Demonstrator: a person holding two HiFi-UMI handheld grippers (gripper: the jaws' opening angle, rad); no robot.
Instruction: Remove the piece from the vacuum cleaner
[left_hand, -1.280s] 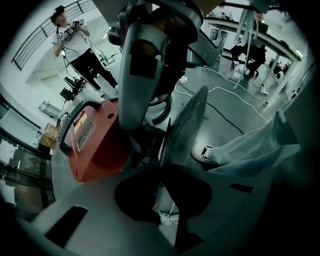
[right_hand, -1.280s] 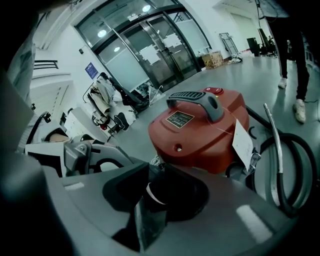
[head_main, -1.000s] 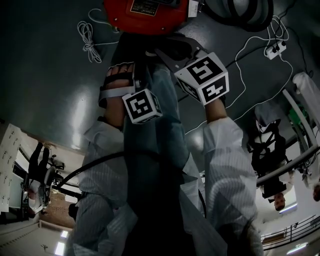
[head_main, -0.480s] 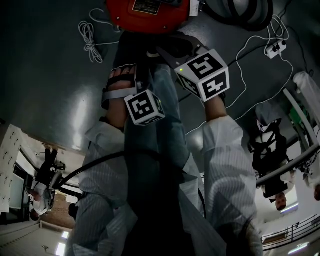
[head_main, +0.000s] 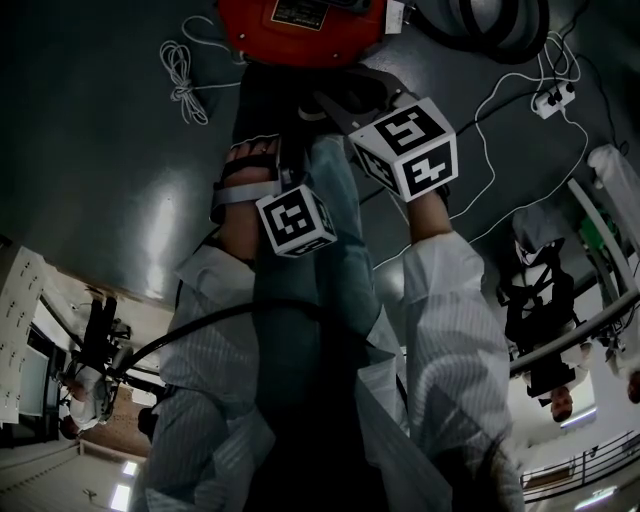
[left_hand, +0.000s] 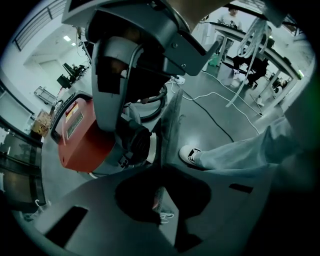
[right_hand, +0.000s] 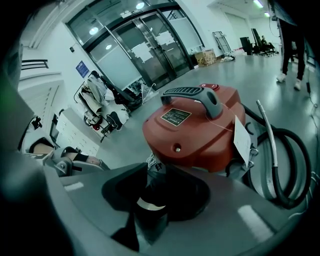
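Observation:
The red vacuum cleaner (head_main: 300, 30) stands on the floor in front of my legs. A black tubular piece with a white band (right_hand: 150, 210) sticks out of its front, also seen in the left gripper view (left_hand: 136, 145). My right gripper (right_hand: 152, 200) reaches to the vacuum (right_hand: 195, 130); its jaws are opening, with the black piece between them and dark gaps at its sides. In the head view the right gripper (head_main: 340, 100) lies just under the red body. My left gripper (left_hand: 157, 197) hangs back beside it, jaws almost together with only a thin slit and nothing between them.
A black hose (right_hand: 290, 165) loops on the floor right of the vacuum, and a paper tag (right_hand: 242, 137) hangs from it. A coiled white cord (head_main: 185, 80) lies at the left, a power strip (head_main: 553, 97) with its cable at the right. My shoe (left_hand: 190, 155) is close by.
The left gripper has drifted slightly right and back toward me. The right gripper stays at the vacuum's front, barely moved.

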